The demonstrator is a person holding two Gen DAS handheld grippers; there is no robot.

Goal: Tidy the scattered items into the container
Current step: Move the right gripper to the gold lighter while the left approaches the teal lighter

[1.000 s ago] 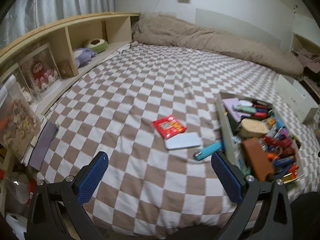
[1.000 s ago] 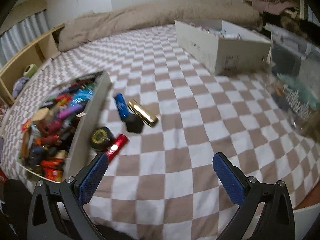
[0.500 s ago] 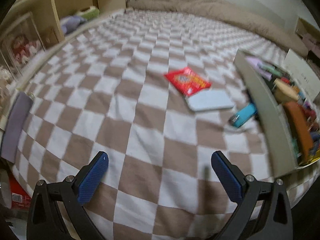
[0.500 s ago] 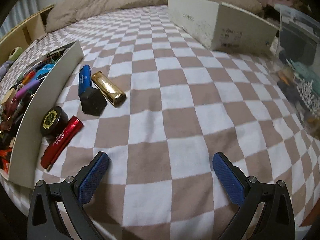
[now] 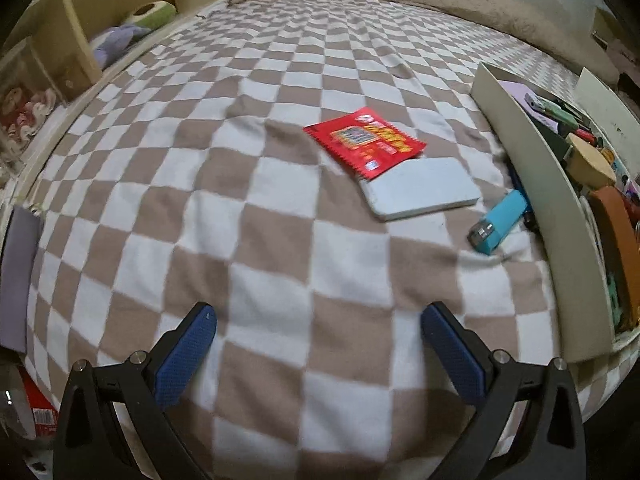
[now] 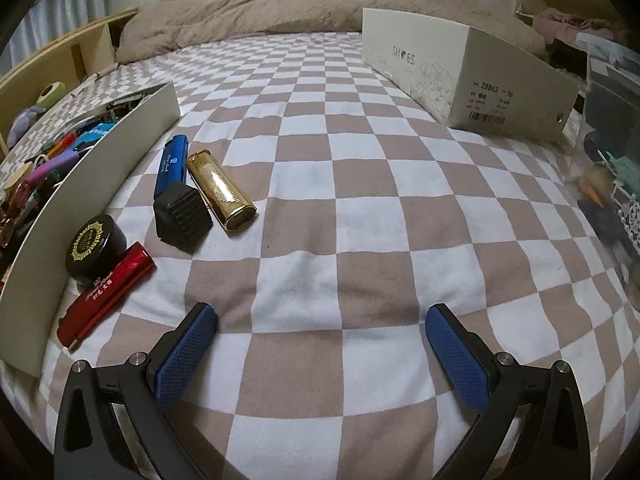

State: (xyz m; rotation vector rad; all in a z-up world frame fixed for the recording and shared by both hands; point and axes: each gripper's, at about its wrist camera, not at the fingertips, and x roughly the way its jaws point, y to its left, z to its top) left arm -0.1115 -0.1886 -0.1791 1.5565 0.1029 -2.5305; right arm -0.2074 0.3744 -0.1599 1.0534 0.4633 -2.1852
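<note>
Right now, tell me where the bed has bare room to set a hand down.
Free: the checkered blanket between the gold tube and the shoe box, and left of the red packet. Crowded: along both walls of the container, by the black jar, red tube and blue lighter.

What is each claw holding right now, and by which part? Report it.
Nothing is held. The left claw and the right claw are both open over bare blanket, with the scattered items lying untouched.
</note>
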